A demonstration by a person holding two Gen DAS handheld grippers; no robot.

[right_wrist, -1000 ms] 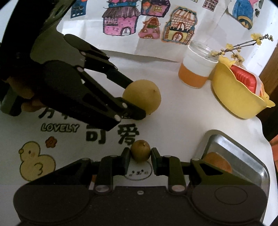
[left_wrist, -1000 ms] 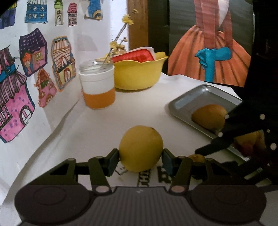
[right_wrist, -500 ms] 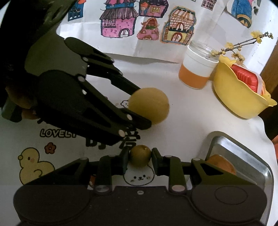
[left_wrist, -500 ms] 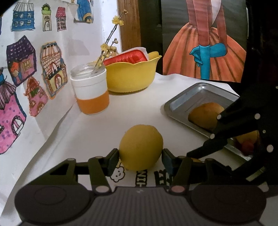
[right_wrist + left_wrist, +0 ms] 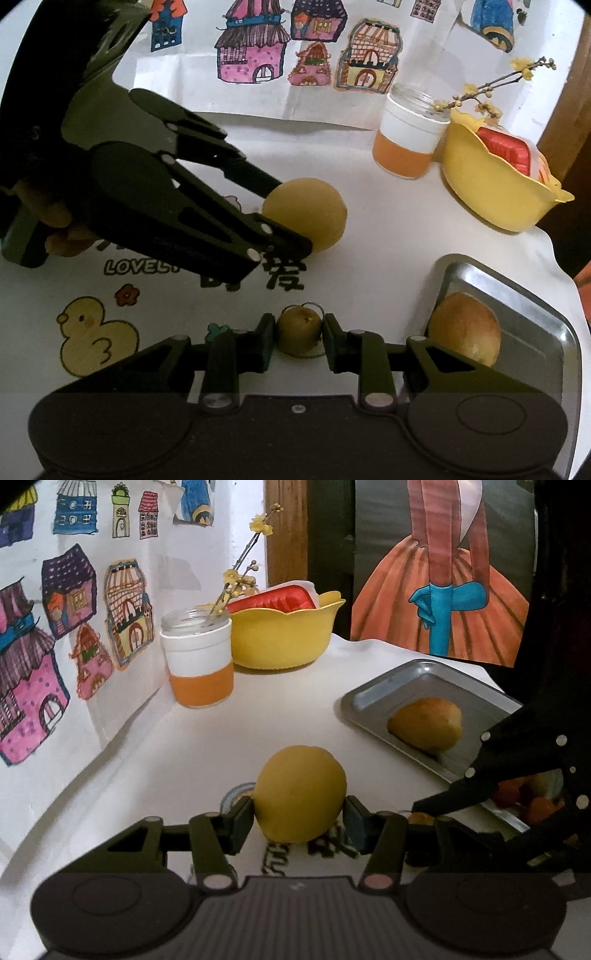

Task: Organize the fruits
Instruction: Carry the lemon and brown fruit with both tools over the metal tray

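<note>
In the left wrist view, an orange-and-white jar (image 5: 199,661) stood at ten o'clock on the white worktop (image 5: 229,731), with a yellow bowl (image 5: 282,635) just beside it at eleven. At centre, the left gripper (image 5: 300,812) had its jaws closed on a large yellow fruit (image 5: 300,794). At two o'clock lay a metal tray (image 5: 373,701) holding a brownish-yellow fruit (image 5: 426,723).

In the right wrist view, a printed duck (image 5: 94,338) marked the worktop at eight o'clock. The right gripper (image 5: 299,338) held a small greenish-brown fruit (image 5: 300,330) between narrow jaws at centre, and the tray sat at four o'clock.
</note>
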